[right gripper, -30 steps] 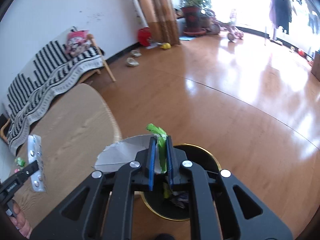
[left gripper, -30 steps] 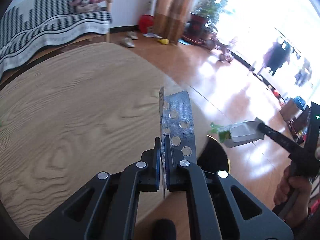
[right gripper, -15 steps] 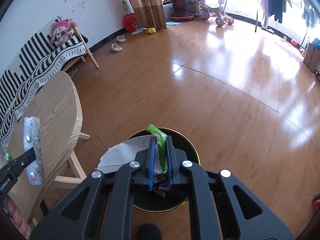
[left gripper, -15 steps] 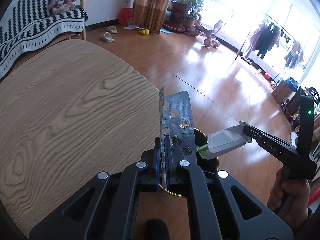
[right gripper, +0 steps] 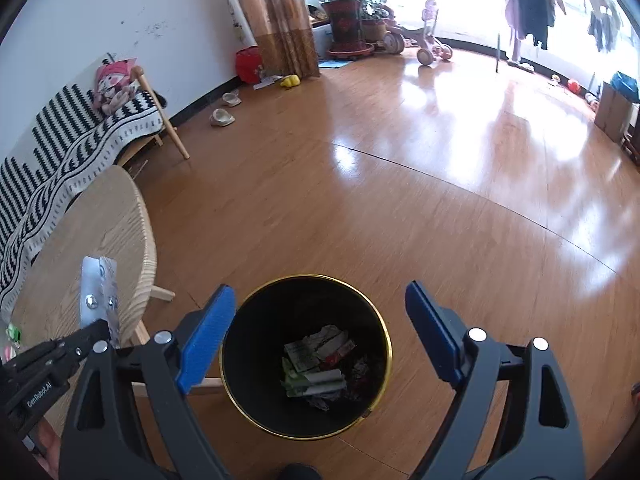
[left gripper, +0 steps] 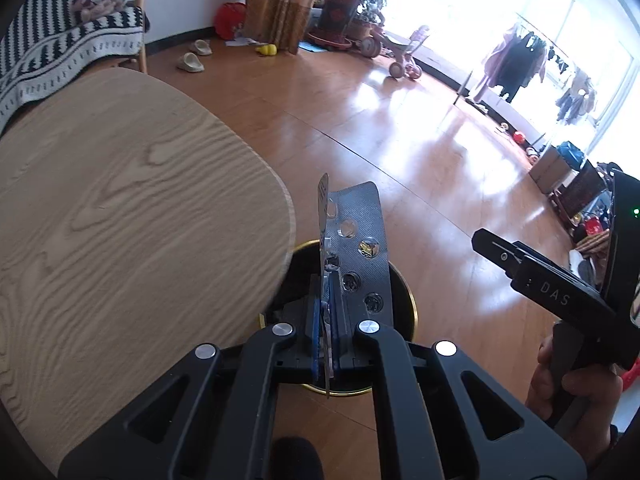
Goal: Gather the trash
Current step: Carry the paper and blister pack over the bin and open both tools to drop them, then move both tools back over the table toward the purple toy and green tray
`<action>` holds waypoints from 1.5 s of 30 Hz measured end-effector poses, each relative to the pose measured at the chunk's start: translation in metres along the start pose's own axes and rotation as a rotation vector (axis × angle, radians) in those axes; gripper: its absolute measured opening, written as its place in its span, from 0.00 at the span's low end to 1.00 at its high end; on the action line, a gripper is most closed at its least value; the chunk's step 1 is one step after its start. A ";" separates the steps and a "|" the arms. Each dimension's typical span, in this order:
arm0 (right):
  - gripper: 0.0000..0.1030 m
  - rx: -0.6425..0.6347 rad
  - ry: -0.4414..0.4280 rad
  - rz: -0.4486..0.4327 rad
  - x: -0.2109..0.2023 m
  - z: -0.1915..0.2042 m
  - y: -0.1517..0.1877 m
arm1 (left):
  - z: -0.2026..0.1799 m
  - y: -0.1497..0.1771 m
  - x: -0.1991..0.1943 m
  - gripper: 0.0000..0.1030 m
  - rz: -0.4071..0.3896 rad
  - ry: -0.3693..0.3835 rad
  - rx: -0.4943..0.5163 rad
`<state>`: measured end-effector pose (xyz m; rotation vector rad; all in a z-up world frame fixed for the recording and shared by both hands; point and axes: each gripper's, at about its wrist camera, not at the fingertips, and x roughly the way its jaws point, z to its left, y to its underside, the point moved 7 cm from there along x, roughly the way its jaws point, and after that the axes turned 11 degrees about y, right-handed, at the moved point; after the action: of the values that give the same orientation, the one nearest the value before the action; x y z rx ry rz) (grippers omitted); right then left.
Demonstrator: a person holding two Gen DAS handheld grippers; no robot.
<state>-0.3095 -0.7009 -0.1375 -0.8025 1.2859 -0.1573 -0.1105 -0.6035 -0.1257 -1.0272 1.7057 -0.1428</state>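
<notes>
Left claw (left gripper: 326,332) is clamped on the blister pack (left gripper: 356,248); we see the foil sheet standing upright between the blue pads, its emptied pockets facing right. In the left wrist view the pack sits above the near rim of the trash bin (left gripper: 408,300), just past the rounded edge of the bench (left gripper: 140,220). From the right wrist view the same pack (right gripper: 98,294) shows at far left, pinched at its lower end by the left claw (right gripper: 105,330) in front of the bench (right gripper: 100,224).

Right claw (right gripper: 316,332) stands wide apart, nothing between its blue pads (right gripper: 208,332), and hangs directly over the mouth of the trash bin (right gripper: 240,392). Inside the bin we note crumpled trash (right gripper: 318,364): green-and-white packaging, paper, some red scraps. The bin is black with a gold rim and stands on the wooden floor (right gripper: 400,208) just beside the bench.

A striped sofa (right gripper: 60,140) lies along the wall, well apart from the bin.
</notes>
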 end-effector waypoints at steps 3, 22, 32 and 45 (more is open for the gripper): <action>0.81 0.015 0.020 -0.001 0.002 -0.011 0.001 | -0.006 -0.001 0.012 0.03 0.009 0.018 0.005; 0.85 0.061 0.018 -0.038 -0.010 -0.008 -0.007 | 0.002 -0.010 -0.009 0.81 -0.052 0.025 0.005; 0.86 -0.114 -0.157 -0.077 -0.045 0.154 -0.008 | 0.133 0.001 -0.153 0.89 -0.189 -0.221 -0.113; 0.86 -0.508 -0.434 -0.080 -0.121 0.436 0.070 | 0.354 0.096 -0.351 0.90 -0.328 -0.574 -0.416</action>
<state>0.0203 -0.3931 -0.0594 -1.2443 0.8849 0.2816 0.1433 -0.1681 -0.0676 -1.4842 1.0534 0.2877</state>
